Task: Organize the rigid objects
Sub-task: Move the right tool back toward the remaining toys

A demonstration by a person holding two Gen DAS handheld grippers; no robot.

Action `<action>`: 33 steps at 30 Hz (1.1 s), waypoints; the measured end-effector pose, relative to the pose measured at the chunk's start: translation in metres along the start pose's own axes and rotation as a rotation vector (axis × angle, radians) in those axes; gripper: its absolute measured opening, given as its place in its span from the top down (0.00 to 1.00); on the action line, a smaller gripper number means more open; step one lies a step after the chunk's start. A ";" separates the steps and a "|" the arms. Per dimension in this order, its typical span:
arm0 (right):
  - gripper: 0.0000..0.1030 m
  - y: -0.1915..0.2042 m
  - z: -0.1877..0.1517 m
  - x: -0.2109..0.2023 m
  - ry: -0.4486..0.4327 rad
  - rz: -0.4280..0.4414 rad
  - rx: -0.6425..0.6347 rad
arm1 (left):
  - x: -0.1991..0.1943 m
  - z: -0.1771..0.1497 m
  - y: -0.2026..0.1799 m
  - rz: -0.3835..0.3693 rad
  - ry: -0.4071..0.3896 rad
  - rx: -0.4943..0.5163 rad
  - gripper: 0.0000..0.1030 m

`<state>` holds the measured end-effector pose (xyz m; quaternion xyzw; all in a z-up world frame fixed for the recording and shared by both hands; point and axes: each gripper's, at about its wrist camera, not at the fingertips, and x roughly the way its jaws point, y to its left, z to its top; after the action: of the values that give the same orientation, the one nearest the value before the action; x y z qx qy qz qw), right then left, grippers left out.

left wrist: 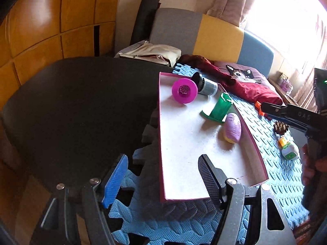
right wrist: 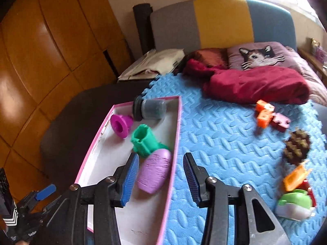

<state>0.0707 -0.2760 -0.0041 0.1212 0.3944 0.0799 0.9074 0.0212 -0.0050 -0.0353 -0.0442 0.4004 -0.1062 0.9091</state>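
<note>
A pink-rimmed white box [left wrist: 184,143] [right wrist: 102,134] lies on the blue foam mat [right wrist: 224,143]. In it lie a magenta funnel piece [left wrist: 184,90] [right wrist: 121,125], a dark jar on its side [left wrist: 205,84] [right wrist: 150,109], a green cup piece [left wrist: 219,108] [right wrist: 144,140] and a purple egg-shaped piece [left wrist: 233,127] [right wrist: 155,171]. My left gripper [left wrist: 161,180] is open and empty over the box's near corner. My right gripper [right wrist: 160,179] is open and empty, just above the purple piece and the box's right wall; it shows at the right of the left wrist view [left wrist: 286,112].
On the mat right of the box lie orange letter blocks [right wrist: 264,113], a brown spiky ball [right wrist: 296,146] [left wrist: 281,127] and a green-white toy with an orange part [right wrist: 294,198] [left wrist: 289,149]. A red blanket [right wrist: 255,85] and cat pillow [right wrist: 259,56] lie behind. A dark cushion [left wrist: 81,112] lies left.
</note>
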 end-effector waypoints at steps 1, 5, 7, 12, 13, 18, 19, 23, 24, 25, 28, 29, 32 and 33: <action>0.55 -0.006 -0.001 -0.007 -0.010 -0.016 0.001 | -0.001 0.000 -0.002 0.000 0.000 0.006 0.30; 0.50 -0.029 -0.004 -0.025 -0.024 -0.072 0.014 | -0.003 0.000 -0.011 -0.002 -0.003 0.035 0.30; 0.48 -0.045 -0.007 -0.037 -0.033 -0.108 0.016 | -0.005 0.000 -0.015 -0.003 -0.004 0.049 0.30; 0.43 -0.082 -0.013 -0.055 -0.044 -0.180 0.056 | -0.006 -0.001 -0.029 -0.012 -0.004 0.091 0.30; 0.43 -0.091 -0.015 -0.059 -0.047 -0.196 0.067 | -0.007 -0.001 -0.031 -0.013 -0.004 0.097 0.29; 0.43 -0.131 -0.025 -0.078 -0.071 -0.281 0.123 | -0.009 -0.002 -0.045 -0.023 -0.009 0.139 0.29; 0.43 -0.138 -0.026 -0.080 -0.077 -0.303 0.132 | -0.009 -0.002 -0.049 -0.026 -0.009 0.149 0.29; 0.42 -0.169 -0.035 -0.087 -0.104 -0.375 0.199 | -0.009 -0.001 -0.063 -0.036 -0.005 0.186 0.29; 0.42 -0.177 -0.037 -0.089 -0.108 -0.385 0.227 | -0.008 -0.001 -0.066 -0.039 -0.004 0.195 0.29; 0.42 -0.183 -0.039 -0.090 -0.109 -0.391 0.251 | -0.008 -0.001 -0.070 -0.042 -0.004 0.204 0.29; 0.42 -0.200 -0.043 -0.096 -0.118 -0.370 0.337 | -0.006 0.001 -0.080 -0.050 0.001 0.226 0.28; 0.42 -0.204 -0.045 -0.096 -0.114 -0.367 0.359 | -0.005 0.001 -0.083 -0.055 0.004 0.235 0.28; 0.42 -0.211 -0.047 -0.098 -0.109 -0.388 0.400 | -0.001 0.004 -0.097 -0.071 0.012 0.264 0.28; 0.42 -0.214 -0.048 -0.099 -0.112 -0.388 0.413 | 0.001 0.006 -0.101 -0.078 0.015 0.268 0.28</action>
<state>-0.0214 -0.4972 -0.0273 0.2300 0.3673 -0.1842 0.8822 0.0103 -0.1037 -0.0149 0.0628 0.3873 -0.1944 0.8990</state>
